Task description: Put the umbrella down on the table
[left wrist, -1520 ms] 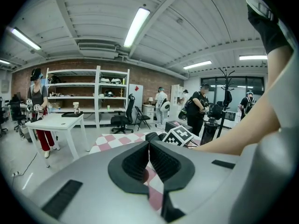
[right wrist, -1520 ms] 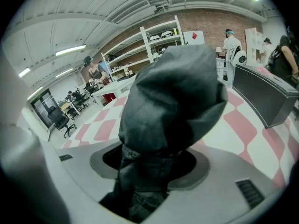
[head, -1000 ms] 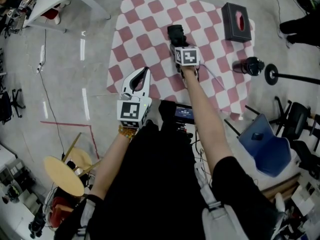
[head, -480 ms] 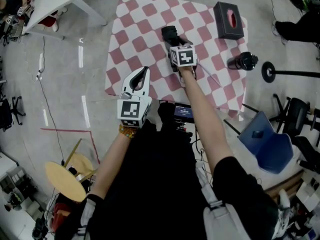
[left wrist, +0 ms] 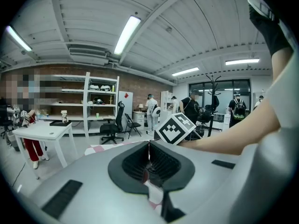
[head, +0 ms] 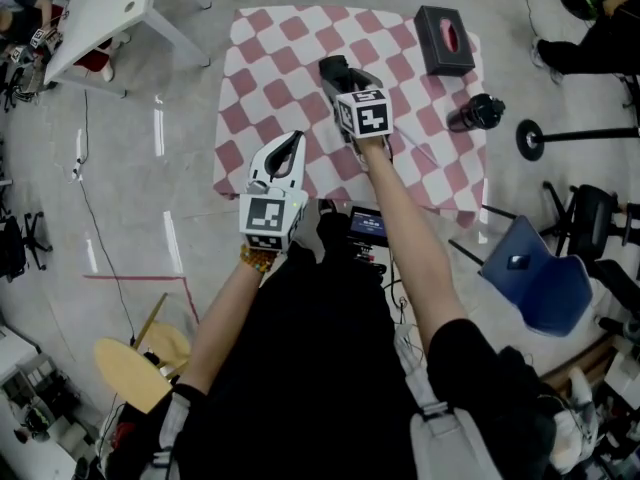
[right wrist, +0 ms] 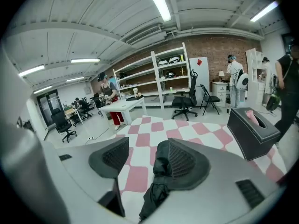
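The black folded umbrella (right wrist: 155,186) lies on the red-and-white checked tablecloth (right wrist: 140,139), against the inner pad of my right gripper's right-hand finger. My right gripper (right wrist: 142,147) is open, and cloth shows between its left-hand pad and the umbrella. In the head view the right gripper (head: 336,70) sits low over the middle of the table (head: 270,48), where the umbrella shows only as a dark shape at its jaws. My left gripper (head: 286,148) hovers at the table's near edge, shut and empty, with its pads (left wrist: 159,160) meeting.
A black tissue box (head: 444,40) stands at the table's far right corner, and a black cylindrical object (head: 474,114) lies at the right edge. A blue chair (head: 530,288) and a stand's round base (head: 530,140) are on the right. A white table (head: 100,8) stands at the far left.
The right gripper has stayed over the middle of the table, edging slightly left. The left gripper has barely moved. The head view has shifted a little.
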Available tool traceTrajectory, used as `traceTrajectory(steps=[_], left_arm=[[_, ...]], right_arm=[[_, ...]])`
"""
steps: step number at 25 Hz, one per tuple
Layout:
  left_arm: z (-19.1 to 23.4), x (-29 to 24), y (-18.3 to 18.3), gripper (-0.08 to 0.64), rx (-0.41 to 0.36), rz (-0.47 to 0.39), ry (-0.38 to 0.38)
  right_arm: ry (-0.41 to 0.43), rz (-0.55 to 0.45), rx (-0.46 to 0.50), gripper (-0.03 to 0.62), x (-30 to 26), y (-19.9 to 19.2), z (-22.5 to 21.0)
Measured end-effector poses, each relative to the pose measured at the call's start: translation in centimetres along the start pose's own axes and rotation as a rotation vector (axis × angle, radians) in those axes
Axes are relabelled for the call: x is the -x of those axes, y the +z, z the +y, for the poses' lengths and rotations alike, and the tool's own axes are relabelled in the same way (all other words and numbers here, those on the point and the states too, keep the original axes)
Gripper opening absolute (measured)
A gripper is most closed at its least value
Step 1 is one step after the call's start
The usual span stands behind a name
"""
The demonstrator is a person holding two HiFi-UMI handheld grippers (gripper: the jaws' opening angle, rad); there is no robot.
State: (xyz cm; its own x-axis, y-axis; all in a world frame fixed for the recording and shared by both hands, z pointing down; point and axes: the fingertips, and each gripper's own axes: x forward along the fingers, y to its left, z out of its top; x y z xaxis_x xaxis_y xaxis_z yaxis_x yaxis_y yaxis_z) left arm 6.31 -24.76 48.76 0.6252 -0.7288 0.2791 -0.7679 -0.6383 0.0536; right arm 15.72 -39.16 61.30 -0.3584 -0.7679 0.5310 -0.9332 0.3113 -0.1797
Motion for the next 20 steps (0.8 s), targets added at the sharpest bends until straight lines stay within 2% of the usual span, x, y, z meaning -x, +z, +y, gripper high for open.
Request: traceTrajectory(steps=[6, 13, 20], left_arm=[[-0.5, 0.8, 0.8, 0.015, -0.012, -0.027, -0.031], [-1.1, 1.6, 1.7, 0.015, -0.028, -0.057, -0.059], [-1.0, 2.2, 2.4, 0.015, -0.041, -0.088, -0.074]], right_arm=[[0.021, -0.052, 0.033, 0.231, 2.8, 1.4, 2.4], [-0.002, -0.156, 0.092, 0.109, 6.7, 4.4, 3.9], [0.019, -0.236, 0.112, 0.073, 10.0, 7.1, 6.1]])
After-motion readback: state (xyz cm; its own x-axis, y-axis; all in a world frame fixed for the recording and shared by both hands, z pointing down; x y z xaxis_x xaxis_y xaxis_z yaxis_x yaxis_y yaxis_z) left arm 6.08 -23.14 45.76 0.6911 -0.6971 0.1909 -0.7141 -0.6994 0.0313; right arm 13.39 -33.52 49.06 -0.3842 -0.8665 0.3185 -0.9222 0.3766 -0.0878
